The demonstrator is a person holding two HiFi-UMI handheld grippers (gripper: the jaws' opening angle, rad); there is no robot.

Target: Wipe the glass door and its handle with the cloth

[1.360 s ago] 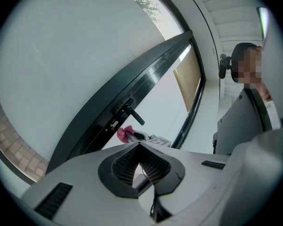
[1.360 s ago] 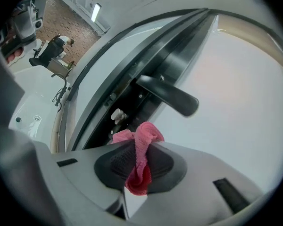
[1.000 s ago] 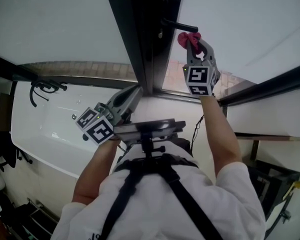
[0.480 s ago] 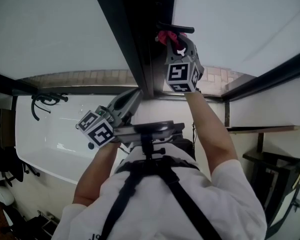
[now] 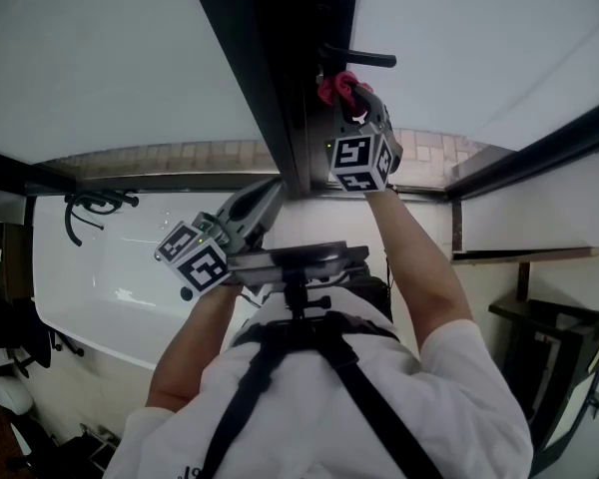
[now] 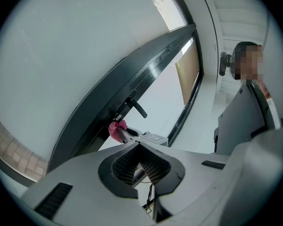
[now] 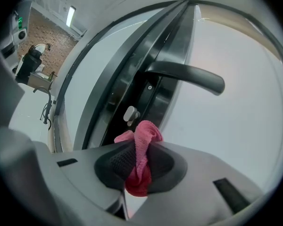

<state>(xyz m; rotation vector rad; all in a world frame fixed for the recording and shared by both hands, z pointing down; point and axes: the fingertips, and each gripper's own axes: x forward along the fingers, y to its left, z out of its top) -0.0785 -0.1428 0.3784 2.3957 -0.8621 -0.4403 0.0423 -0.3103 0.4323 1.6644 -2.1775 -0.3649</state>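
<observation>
1. Glass (image 5: 110, 58), left pane: pale and plain, filling the far left of the head view; a brick strip runs along its near edge

2. Left gripper (image 5: 268, 192): held low and near, left of the frame's foot, pointing up toward the door. In its own view the jaws meet at the tips with nothing between them; the ribbed pads (image 6: 153, 169) show bare. It touches neither door nor cloth. Its marker cube (image 5: 194, 255) sits at the near end

3. Frame (image 5: 280, 88): dark upright of the door, running from the far edge down the middle of the head view, between the two panes

4. Cloth (image 7: 144, 138): pink, bunched, clamped in the right gripper, with a fold standing out past the jaw tips and a wad behind them. It lies at the frame's right edge, just below the handle and close by a small pale latch (image 7: 129, 113); whether it touches the frame cannot be told

5. Right gripper (image 5: 347, 98): raised on an outstretched arm, jaws closed tight on the cloth, tips aimed at the frame under the handle

6. Handle (image 7: 188, 77): dark lever, jutting right from the frame, above the cloth and apart from it

7. Glass, right pane: pale, right of the frame behind the handle

8. Person (image 5: 319, 407): white shirt, dark harness straps, at the near edge
</observation>
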